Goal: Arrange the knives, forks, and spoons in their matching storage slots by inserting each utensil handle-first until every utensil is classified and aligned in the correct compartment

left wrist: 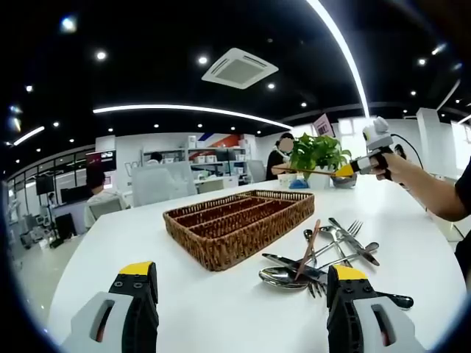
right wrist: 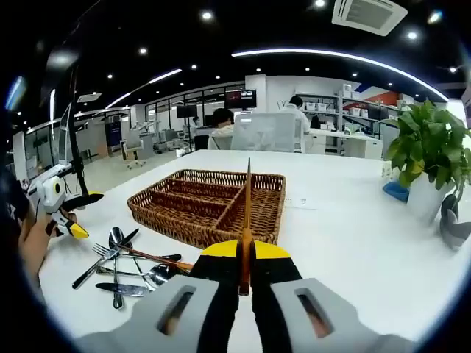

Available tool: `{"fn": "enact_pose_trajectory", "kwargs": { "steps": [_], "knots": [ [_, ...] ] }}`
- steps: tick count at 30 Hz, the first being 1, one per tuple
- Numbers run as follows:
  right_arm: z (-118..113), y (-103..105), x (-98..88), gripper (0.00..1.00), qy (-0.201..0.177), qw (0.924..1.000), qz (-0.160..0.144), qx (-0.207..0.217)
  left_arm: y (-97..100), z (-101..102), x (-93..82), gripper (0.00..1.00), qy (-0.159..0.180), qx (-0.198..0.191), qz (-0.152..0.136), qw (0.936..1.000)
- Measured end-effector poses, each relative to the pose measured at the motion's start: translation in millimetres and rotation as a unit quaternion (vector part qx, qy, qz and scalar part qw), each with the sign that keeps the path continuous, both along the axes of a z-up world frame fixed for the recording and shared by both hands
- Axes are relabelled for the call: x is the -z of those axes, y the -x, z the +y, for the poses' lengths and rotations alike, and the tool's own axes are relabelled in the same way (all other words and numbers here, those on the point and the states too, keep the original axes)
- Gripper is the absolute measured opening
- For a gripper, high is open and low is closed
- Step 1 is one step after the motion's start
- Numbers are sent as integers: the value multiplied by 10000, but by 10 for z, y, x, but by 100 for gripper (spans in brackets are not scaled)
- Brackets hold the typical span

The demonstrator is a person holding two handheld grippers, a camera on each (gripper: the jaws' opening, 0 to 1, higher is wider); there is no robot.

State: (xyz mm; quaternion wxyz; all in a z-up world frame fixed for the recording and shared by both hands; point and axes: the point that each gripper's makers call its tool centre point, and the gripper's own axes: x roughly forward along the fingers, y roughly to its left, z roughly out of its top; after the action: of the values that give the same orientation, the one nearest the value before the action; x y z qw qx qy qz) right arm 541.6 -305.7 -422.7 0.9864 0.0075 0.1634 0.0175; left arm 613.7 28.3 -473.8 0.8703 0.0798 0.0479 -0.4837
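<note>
An open office surrounds the round white table (right wrist: 353, 243). The left gripper (left wrist: 239, 283) hovers with jaws apart, its heap of steel cutlery (left wrist: 324, 257) lying just ahead to the right. The right gripper (right wrist: 245, 257) is clamped on a slim wooden-handled utensil (right wrist: 246, 220), long axis pointing straight at the brown wicker slotted tray (right wrist: 210, 202) just ahead.

One wicker tray (left wrist: 239, 224) sits on the surface (left wrist: 147, 235). One loose heap of cutlery (left wrist: 324, 254) lies beside it; its pieces overlap too much to count exactly. One wooden-handled utensil (right wrist: 246, 213) is apart from the heap. One potted plant (right wrist: 430, 158) stands nearby. Two hand-held grippers show.
</note>
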Motion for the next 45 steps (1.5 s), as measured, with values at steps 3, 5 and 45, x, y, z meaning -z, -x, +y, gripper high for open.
{"fn": "enact_pose_trajectory", "kwargs": {
  "steps": [3,5,45],
  "knots": [
    [13,15,-13,3,18,10000,-5,1,-1,-7,-1,100,-4,4,0,10000],
    [12,10,-24,2,42,10000,-19,5,0,-11,-4,100,-5,4,-4,10000],
    [-109,-724,56,3,-27,9999,44,113,-1,-25,34,100,-56,42,17,10000]
  ]
}}
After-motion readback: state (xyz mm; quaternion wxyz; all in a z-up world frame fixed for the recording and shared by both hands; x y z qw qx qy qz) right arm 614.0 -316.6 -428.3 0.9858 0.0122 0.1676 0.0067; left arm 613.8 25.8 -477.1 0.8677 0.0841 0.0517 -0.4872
